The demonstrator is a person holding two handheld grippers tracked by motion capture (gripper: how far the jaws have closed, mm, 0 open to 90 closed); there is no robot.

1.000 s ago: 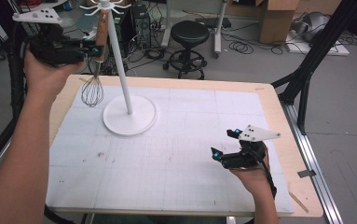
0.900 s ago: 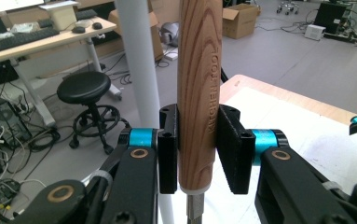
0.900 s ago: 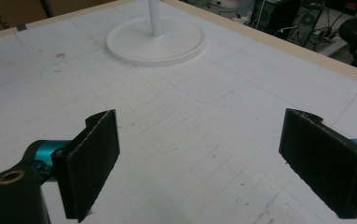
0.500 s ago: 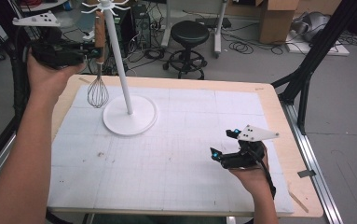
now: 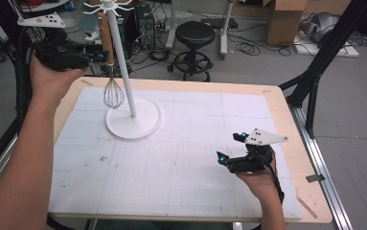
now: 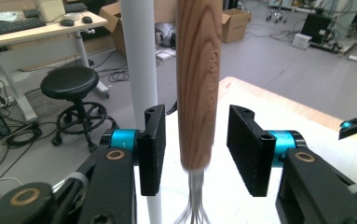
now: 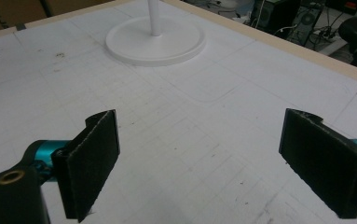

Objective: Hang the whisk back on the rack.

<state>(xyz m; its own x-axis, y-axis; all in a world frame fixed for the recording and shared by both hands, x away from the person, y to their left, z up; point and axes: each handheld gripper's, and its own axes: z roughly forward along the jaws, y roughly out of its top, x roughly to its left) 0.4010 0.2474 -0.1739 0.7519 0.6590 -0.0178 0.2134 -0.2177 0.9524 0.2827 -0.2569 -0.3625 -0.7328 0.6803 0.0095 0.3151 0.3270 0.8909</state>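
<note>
Left gripper (image 5: 92, 50) raised at the far-left of the table, level with the upper part of the stand; its jaws stand apart on either side of the whisk's wooden handle (image 6: 198, 79), a gap showing on both sides in the left gripper view, so gripping nothing; whisk (image 5: 111, 72) hangs upright just beside the white pole (image 5: 123, 67), wire head (image 5: 113, 92) above the round base (image 5: 133, 120); top of the handle seems hooked on the stand's crown (image 5: 108, 6), though the hook contact itself is too small to tell. Judged step: releasing the whisk on the rack, or about to take it; either way keep the jaws wide, move straight along the gripper's own axis, don't brush the handle sideways or it'll swing into the pole; watch the left pad (image 6: 150, 149), it sits near the pole. White gridded mat (image 5: 181, 163) bare in the middle. Right gripper (image 5: 229, 155) rests low at the near-right of the mat, jaws wide apart, holding nothing; leave it parked, well apart from the stand.
</note>
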